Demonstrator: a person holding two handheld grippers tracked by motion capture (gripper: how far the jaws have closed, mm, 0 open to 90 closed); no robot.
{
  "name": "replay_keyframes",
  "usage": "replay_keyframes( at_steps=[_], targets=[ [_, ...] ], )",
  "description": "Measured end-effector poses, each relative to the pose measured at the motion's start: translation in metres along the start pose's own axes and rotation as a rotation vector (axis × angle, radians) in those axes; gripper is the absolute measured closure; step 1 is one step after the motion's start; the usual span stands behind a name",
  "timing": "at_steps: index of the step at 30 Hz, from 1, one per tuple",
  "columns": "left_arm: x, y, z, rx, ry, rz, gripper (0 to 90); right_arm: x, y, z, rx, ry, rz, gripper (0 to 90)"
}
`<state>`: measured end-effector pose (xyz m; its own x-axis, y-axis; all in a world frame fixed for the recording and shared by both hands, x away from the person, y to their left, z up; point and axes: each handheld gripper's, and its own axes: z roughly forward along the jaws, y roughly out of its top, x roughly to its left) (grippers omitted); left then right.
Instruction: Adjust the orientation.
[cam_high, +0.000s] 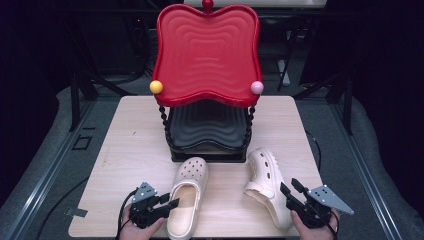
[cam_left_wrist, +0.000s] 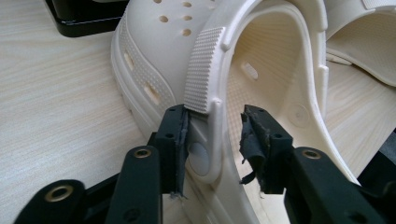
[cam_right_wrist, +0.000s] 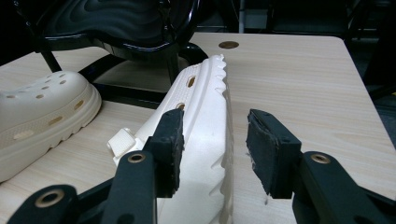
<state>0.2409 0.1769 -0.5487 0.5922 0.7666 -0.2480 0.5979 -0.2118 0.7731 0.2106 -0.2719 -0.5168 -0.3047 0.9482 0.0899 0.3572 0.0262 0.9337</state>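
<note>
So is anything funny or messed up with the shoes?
Yes. The right clog is tipped onto its side, its toothed sole edge facing up, while the left clog sits flat on its sole. Also, the padding on the left gripper looks frayed and peeling. Nothing is spilled.

Cream clogs (cam_high: 189, 192), red rippled tray (cam_high: 206, 50), black jaws.

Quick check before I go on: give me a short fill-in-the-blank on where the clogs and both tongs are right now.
1. The left clog stands upright on its ____.
2. The right clog lies tipped on its ____.
3. The left tongs are open around the left clog's ____ wall.
4. The upper tray of the two-tier stand is ____.

Missing words: sole; side; side; red
</note>
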Motion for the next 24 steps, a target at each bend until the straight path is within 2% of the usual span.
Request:
replay_keyframes(
  at_steps=[2, 4, 7, 8, 13, 14, 17, 18, 19, 21, 22, 24],
  targets=[
    [0.001, -0.001, -0.001, -0.013, -0.004, -0.002, 56.6, 0.001, 0.001, -0.001, -0.004, -0.002, -0.006, 56.6],
    [0.003, 0.0, -0.003, -0.017, -0.001, 0.007, 54.5, 0.002, 0.003, -0.002, 0.008, -0.005, -0.013, 62.3],
    [0.004, -0.001, -0.006, -0.023, 0.001, 0.004, 52.9, 0.003, 0.005, -0.003, 0.012, -0.001, -0.017, 65.5],
    [0.006, -0.001, -0.009, -0.025, 0.004, -0.002, 52.4, 0.005, 0.007, -0.003, 0.016, 0.005, -0.025, 68.9],
    [0.009, -0.003, -0.015, -0.029, 0.004, -0.001, 51.8, 0.009, 0.009, -0.004, 0.021, 0.02, -0.048, 74.0],
    [0.009, -0.004, -0.018, -0.03, 0.004, 0.006, 51.7, 0.012, 0.01, -0.004, 0.026, 0.027, -0.067, 77.3],
    [0.01, -0.005, -0.023, -0.04, 0.009, 0.011, 51.8, 0.015, 0.011, -0.004, 0.048, 0.046, -0.075, 80.5],
    [0.012, -0.006, -0.026, -0.049, 0.016, 0.011, 51.6, 0.018, 0.012, -0.003, 0.069, 0.045, -0.107, 84.0],
    [0.014, -0.006, -0.028, -0.046, 0.022, 0.011, 51.3, 0.019, 0.012, -0.002, 0.083, 0.046, -0.112, 84.9],
    [0.015, -0.006, -0.03, -0.053, 0.025, 0.001, 51.1, 0.019, 0.011, 0.0, 0.09, 0.044, -0.116, 86.2],
    [0.019, -0.006, -0.033, -0.06, 0.039, -0.003, 51.1, 0.018, 0.01, 0.002, 0.125, 0.028, -0.125, 88.4],
    [0.022, -0.006, -0.037, -0.073, 0.042, -0.018, 50.5, 0.015, 0.009, 0.004, 0.151, 0.022, -0.124, 89.4]
  ],
)
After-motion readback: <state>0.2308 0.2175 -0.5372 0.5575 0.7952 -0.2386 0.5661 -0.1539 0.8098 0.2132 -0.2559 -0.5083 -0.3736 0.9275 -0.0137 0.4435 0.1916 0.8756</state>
